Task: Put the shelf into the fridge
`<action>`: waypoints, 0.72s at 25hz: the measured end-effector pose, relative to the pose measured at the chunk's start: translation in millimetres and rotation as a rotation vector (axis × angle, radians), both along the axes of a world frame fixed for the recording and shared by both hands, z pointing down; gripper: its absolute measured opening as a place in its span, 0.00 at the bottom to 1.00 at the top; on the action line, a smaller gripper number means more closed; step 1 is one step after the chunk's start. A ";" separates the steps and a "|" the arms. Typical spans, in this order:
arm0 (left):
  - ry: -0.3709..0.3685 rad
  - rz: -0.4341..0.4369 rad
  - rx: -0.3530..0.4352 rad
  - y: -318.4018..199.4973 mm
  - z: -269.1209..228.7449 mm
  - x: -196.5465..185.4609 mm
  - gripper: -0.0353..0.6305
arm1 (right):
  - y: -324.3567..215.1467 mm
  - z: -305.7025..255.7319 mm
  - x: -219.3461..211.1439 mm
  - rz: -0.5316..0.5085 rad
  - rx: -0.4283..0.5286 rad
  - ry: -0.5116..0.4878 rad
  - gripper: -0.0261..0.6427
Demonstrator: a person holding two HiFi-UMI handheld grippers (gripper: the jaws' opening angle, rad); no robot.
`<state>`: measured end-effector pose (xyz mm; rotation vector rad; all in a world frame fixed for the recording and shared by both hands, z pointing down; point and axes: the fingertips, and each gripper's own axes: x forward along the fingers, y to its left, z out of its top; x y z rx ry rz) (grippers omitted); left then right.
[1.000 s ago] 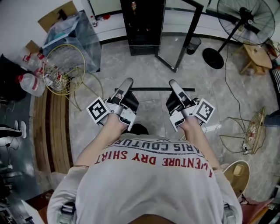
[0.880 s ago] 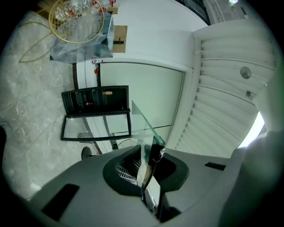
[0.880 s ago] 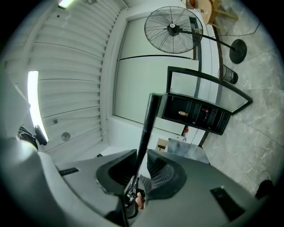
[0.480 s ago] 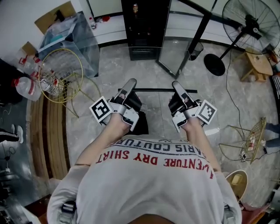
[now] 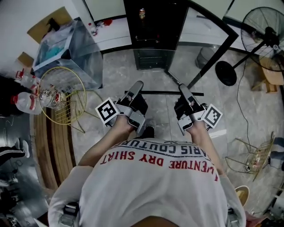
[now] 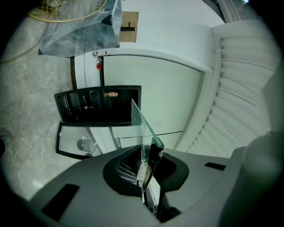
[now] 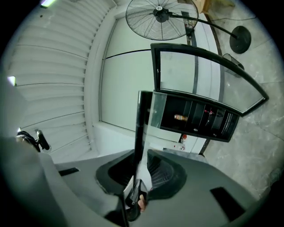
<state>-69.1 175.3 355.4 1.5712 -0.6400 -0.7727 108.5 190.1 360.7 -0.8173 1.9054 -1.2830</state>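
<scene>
Left gripper (image 6: 144, 175): jaws clamped on the near edge of the glass shelf (image 6: 141, 128), and the pane stands edge-on between them in the left gripper view. Right gripper (image 7: 134, 188): jaws likewise closed on the same pane, which rises out of the gap as a thin dark-edged sheet. In the head view I see the two grippers side by side, apart, each gripping one end of the shelf's near edge. The pane is clear enough that only its dark far strip shows, running level from one jaw tip to the other. The shelf is off the marble floor (image 5: 115, 73) and outside the fridge (image 5: 153, 31), directly in front of it, with the dark strip towards the cabinet. The fridge is black with its interior exposed, and a small can (image 5: 142, 13) sits on an upper level. Its glass door (image 5: 208, 40) is swung open to the right. A pedestal fan (image 5: 262, 31) stands beyond the door. A yellow wire frame (image 5: 60, 95) lies on the floor on the left, well clear of the left gripper.
</scene>
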 end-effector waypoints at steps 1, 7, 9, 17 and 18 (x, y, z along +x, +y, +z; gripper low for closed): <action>0.000 0.004 -0.004 -17.2 0.9 -2.0 0.13 | -16.7 1.3 -1.9 0.004 -0.003 0.003 0.13; -0.005 0.018 -0.019 -104.4 4.3 -10.4 0.13 | -102.3 4.1 -10.3 0.010 -0.016 0.011 0.13; -0.001 0.023 -0.016 -122.5 3.6 -11.7 0.13 | -120.2 3.5 -11.8 0.011 -0.008 0.012 0.13; 0.014 0.028 -0.021 -173.8 6.2 -13.2 0.13 | -173.1 -0.6 -12.3 0.019 -0.004 0.035 0.13; 0.017 0.027 -0.022 -178.2 6.5 -13.1 0.13 | -177.8 -0.9 -12.1 0.021 0.000 0.033 0.13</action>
